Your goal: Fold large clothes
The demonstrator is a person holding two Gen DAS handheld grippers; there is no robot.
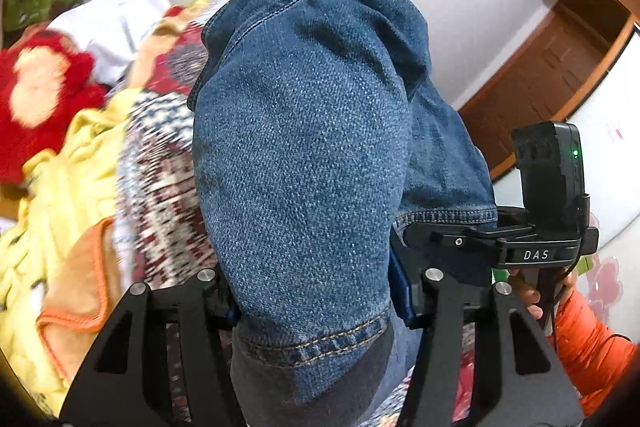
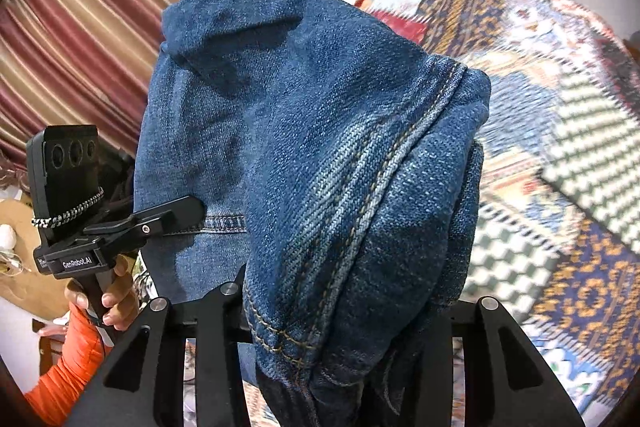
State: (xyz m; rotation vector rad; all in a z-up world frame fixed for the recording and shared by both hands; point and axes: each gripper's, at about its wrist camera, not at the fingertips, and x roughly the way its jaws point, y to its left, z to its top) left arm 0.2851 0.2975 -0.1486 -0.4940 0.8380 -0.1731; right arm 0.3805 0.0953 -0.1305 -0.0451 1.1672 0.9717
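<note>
Both tongs clench the blue denim jeans (image 1: 304, 155): the left gripper (image 1: 316, 311) pinches a stitched hem, the right gripper (image 2: 344, 323) a seamed fold. The jeans hang lifted above a patterned bedspread (image 2: 560, 155), beside a yellow blanket (image 1: 68, 187) and a red plush toy (image 1: 44, 99).

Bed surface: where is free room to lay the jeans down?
The patterned bedspread right of the jeans looks bare. The other side is crowded: yellow blanket, red plush, white pillow.
</note>
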